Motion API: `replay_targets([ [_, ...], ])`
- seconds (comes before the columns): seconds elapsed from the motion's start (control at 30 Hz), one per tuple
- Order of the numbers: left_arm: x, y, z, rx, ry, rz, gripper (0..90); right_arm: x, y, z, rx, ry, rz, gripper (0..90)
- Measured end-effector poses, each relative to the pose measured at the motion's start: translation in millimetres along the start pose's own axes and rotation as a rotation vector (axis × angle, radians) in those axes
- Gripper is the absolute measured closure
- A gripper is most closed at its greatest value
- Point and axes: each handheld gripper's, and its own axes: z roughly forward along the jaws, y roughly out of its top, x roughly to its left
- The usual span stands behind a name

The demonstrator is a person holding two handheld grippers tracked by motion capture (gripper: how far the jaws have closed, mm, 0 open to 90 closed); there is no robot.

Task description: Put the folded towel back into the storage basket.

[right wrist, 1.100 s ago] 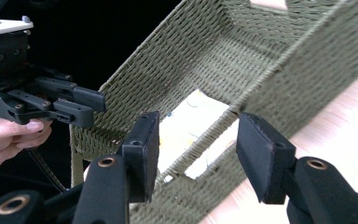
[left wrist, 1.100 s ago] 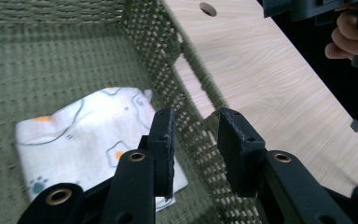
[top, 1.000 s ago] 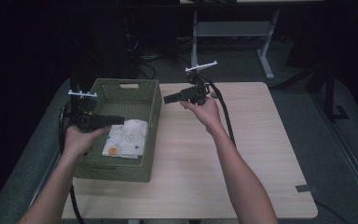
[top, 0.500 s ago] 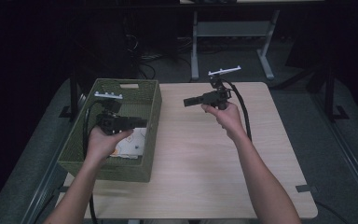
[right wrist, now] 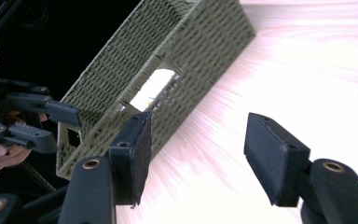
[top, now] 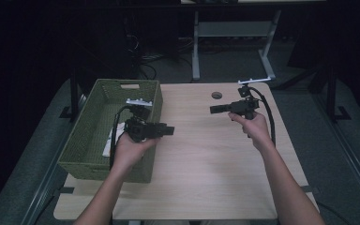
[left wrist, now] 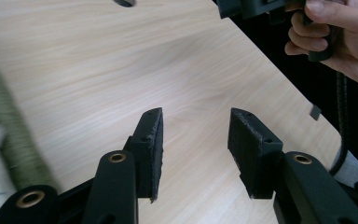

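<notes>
The left gripper (top: 168,130) has empty jaws standing apart; they have just been opening, and in the left gripper view only bare wood lies between the pads (left wrist: 154,140). It has come out from over the green woven basket (top: 90,146) and now hangs above that basket's right wall, pointing toward the middle of the desk (top: 206,173). The right gripper (top: 214,109) is likewise parted and empty, its jaws also having just been opening; it has drifted toward the desk's far right corner, near the small round hole (top: 216,95) at the far edge. Inside the basket, which sits along the desk's left edge, a white packet (top: 108,143) lies on the bottom, touched by neither gripper. Both hands drawing away with open jaws suggests the packet has been dropped off and the placing step is done.
</notes>
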Motion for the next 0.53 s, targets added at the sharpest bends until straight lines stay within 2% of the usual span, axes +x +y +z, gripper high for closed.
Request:
replay_targets([
  [0.33, -31.2, -15.6, 29.2, 0.012, -0.035, 0.035, 51.1, -22.7, -36.7, -32.7, -0.014, -0.032, 0.038, 39.5],
  [0.53, -49.7, -28.3, 42.1, 0.004, -0.040, 0.067, 47.7, -28.5, -53.9, -45.0, -0.024, -0.050, 0.051, 38.0],
])
